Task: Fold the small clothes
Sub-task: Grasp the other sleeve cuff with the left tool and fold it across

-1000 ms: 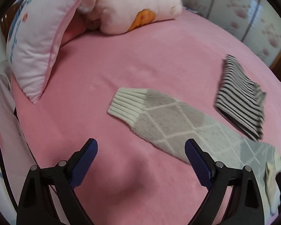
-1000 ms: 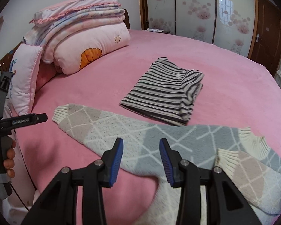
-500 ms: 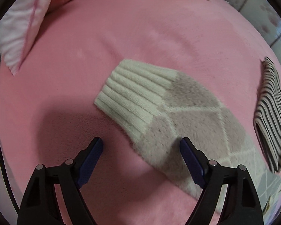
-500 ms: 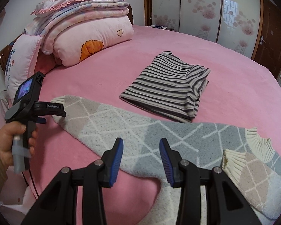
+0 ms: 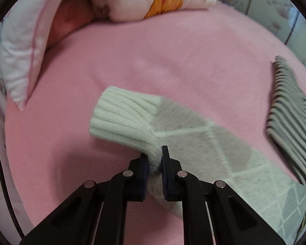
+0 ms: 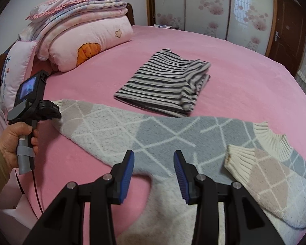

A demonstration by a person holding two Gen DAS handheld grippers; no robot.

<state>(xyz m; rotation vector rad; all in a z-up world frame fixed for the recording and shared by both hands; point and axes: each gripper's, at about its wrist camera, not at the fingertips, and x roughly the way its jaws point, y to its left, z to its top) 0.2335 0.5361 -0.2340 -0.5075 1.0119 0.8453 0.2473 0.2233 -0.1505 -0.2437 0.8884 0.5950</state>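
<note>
Spread flat across a pink bed, a small knitted sweater in grey, beige and white diamonds lay with one sleeve stretched out to the left and the other folded in over the body at the right. Its left sleeve ended in a ribbed cream cuff. The left gripper had just closed and was pinching the near edge of that sleeve just behind the cuff, the fabric bunched between its blue pads. The right gripper hovered over the sweater's lower body, jaws partly spread, with nothing visibly pinched between them. A folded striped garment lay just beyond, and stacked quilts sat at the headboard. The knit looked soft, light and floppy, likely to sag and drape; cuffs, hem and seams probably offered the firmest places to grip.
</note>
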